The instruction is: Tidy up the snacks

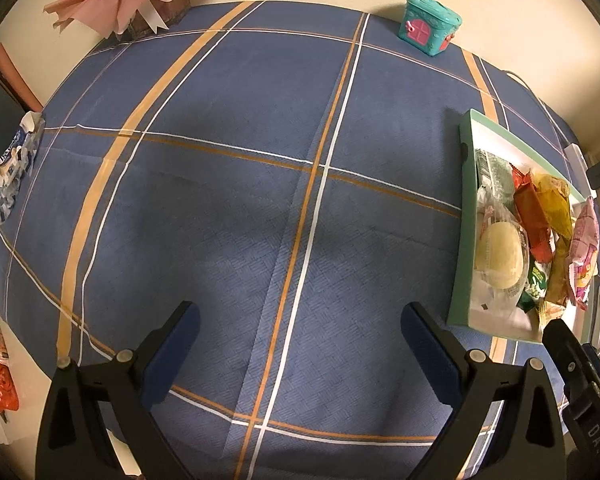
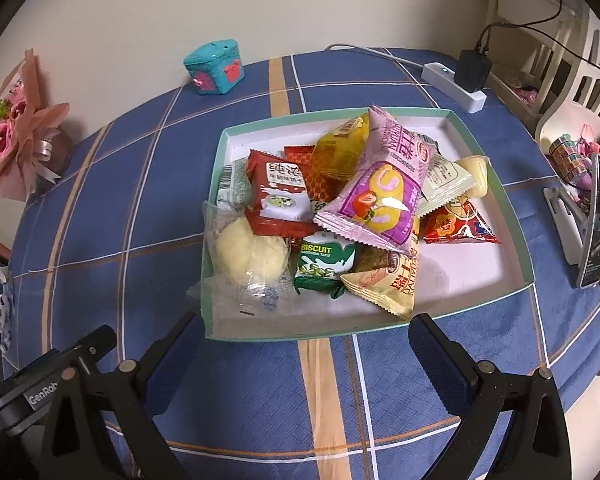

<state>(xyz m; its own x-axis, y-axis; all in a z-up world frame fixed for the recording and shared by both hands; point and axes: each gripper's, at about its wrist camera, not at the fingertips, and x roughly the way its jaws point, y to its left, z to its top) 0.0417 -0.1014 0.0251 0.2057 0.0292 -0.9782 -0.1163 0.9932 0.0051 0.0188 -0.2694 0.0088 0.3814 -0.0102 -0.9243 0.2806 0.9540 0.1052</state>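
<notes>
Right wrist | snack box (image 2: pixel 516 216) ahead of wide-spread, empty right hand-held gripper (image 2: pixel 304 344) | left likewise

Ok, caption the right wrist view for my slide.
Open right gripper facing a green tray heaped with wrapped snacks on a blue plaid tablecloth.

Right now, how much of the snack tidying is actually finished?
It looks nearly finished: the snack packets are heaped in the green box, and no loose snack shows on the tablecloth. Nothing is in hand; the left claw and right claw are open and empty. The heap itself is unsorted.
</notes>
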